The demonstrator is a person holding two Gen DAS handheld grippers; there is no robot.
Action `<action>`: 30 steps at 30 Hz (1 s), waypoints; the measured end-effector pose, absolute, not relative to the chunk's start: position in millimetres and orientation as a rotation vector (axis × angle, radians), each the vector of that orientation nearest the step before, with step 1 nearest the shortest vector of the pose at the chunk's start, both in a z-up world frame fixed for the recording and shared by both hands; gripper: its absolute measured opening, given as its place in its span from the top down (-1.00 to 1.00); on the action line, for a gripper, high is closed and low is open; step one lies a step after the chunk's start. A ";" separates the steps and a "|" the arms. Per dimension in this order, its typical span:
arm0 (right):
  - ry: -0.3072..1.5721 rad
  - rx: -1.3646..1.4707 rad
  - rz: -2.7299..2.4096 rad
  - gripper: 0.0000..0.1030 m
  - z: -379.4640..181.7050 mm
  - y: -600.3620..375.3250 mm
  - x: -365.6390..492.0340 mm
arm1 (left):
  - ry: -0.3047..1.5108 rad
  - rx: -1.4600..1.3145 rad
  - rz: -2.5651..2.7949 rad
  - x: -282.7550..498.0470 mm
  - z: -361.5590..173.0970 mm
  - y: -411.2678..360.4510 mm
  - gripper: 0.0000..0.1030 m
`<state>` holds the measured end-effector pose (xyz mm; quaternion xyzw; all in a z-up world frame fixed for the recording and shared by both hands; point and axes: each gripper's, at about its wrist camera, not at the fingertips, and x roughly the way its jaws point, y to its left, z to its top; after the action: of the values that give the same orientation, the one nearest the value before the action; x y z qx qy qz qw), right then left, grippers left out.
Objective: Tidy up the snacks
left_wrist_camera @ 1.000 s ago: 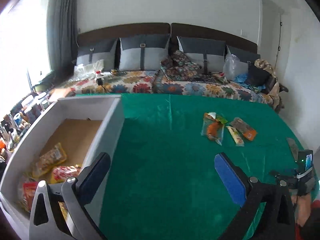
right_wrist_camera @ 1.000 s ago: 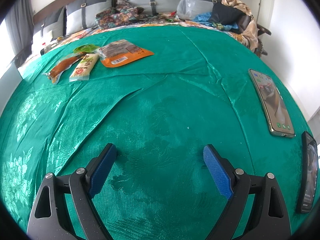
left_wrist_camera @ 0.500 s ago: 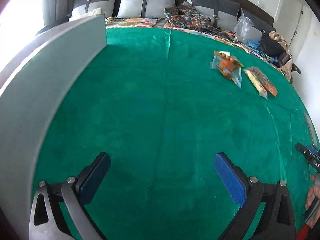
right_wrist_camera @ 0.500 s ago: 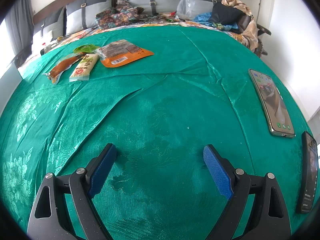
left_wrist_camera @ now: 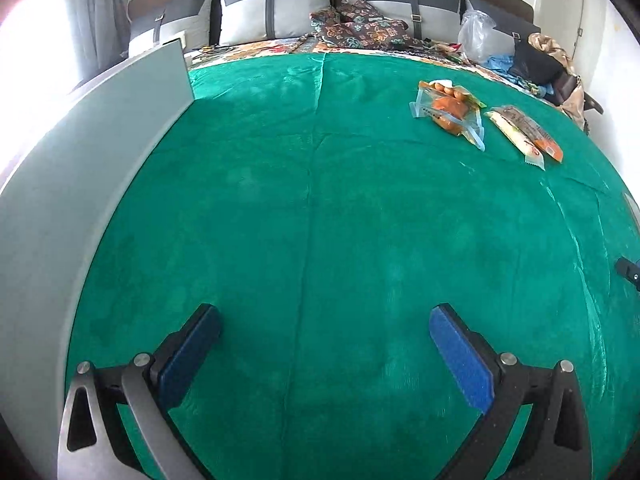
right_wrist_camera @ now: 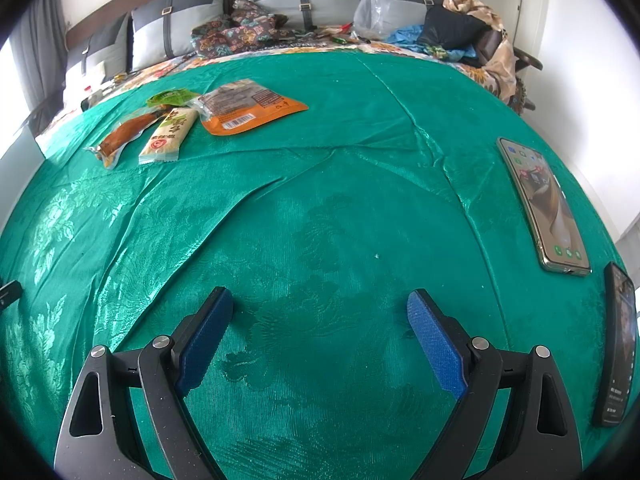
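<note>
Left hand-held gripper (left_wrist_camera: 320,344): we hold it with jaws wide and nothing between them, low over the green cloth (left_wrist_camera: 320,220), just beside the grey box wall (left_wrist_camera: 100,160) at near left.
Right hand-held gripper (right_wrist_camera: 320,332): also spread wide and empty, over bare cloth at the near edge.
Snacks: four packets lie together at the far side, well apart from both grippers: an orange pouch (right_wrist_camera: 248,110), a pale bar (right_wrist_camera: 168,134), a clear pack of orange pieces (right_wrist_camera: 126,132) and a green wrapper (right_wrist_camera: 170,98).
Step in hand: we judge it to be the reach toward the next packet.
How to do it well: we keep the jaws wide, come in low along the cloth, and close across a packet's narrow side.
Caution: two phones (right_wrist_camera: 540,200) at right should stay clear of our path.
</note>
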<state>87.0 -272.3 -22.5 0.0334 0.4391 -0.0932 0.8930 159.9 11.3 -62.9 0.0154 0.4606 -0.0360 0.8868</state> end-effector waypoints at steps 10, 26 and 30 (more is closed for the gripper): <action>0.911 0.071 -0.193 -0.78 -22.8 -272.3 87.1 | 1.060 0.116 -0.362 274.8 -16.8 -37.3 -0.95; 0.911 0.071 -0.193 -0.78 -22.8 -272.2 87.6 | 1.033 0.208 -0.427 385.3 -38.5 -128.8 -0.25; 0.911 0.071 -0.193 -0.78 -22.6 -272.1 86.3 | 1.078 0.102 -0.379 341.6 -27.8 -86.3 0.09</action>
<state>86.3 -272.1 -22.6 0.0343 0.4389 -0.0932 0.8930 341.6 -86.3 -27.8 0.0483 0.5099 -0.1791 0.8400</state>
